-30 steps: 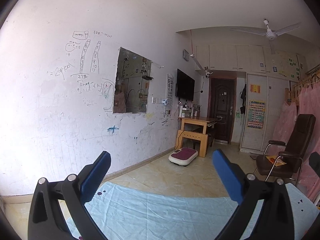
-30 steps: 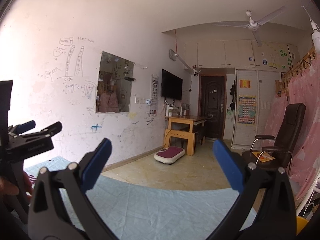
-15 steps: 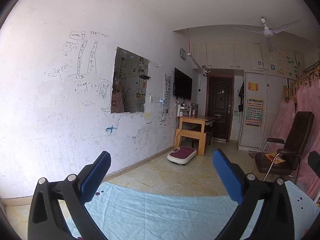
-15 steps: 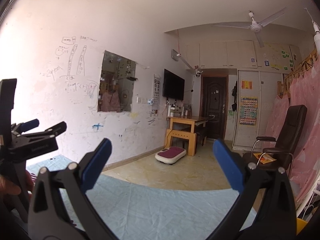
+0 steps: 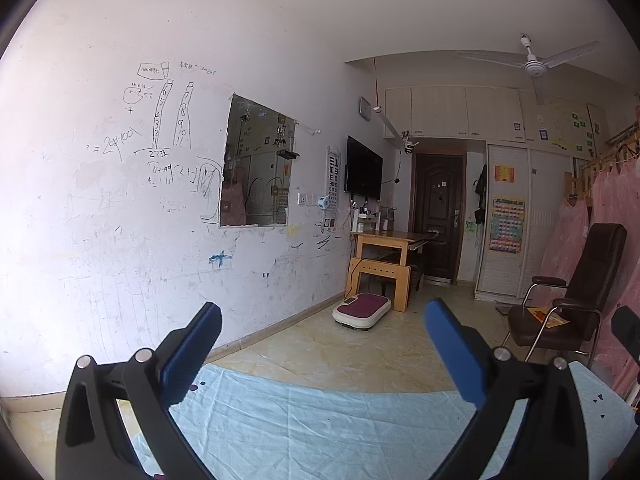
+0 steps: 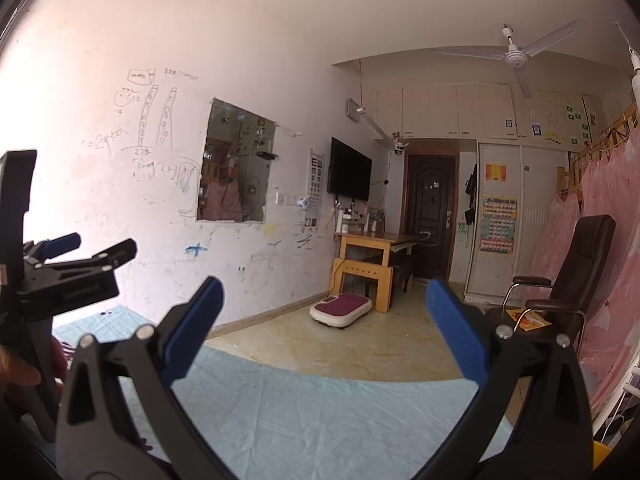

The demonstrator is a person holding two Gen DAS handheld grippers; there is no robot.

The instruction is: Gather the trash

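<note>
Right now your left gripper point(image 5: 322, 340) and right gripper point(image 6: 322, 322) both hang with fingers spread wide, nothing between them, above a pale blue cloth point(image 5: 320, 420) (a few dark specks dot its far corners). No trash shows in either view. Beyond the cloth lie bare floor point(image 5: 380, 344), a scribbled wall point(image 5: 120, 220) and a chair point(image 6: 568, 280).

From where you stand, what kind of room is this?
Most likely a lived-in family home: a black wall-mounted television, a low wooden desk near the dark front door, and a white wall covered in childlike pencil scribbles.
</note>
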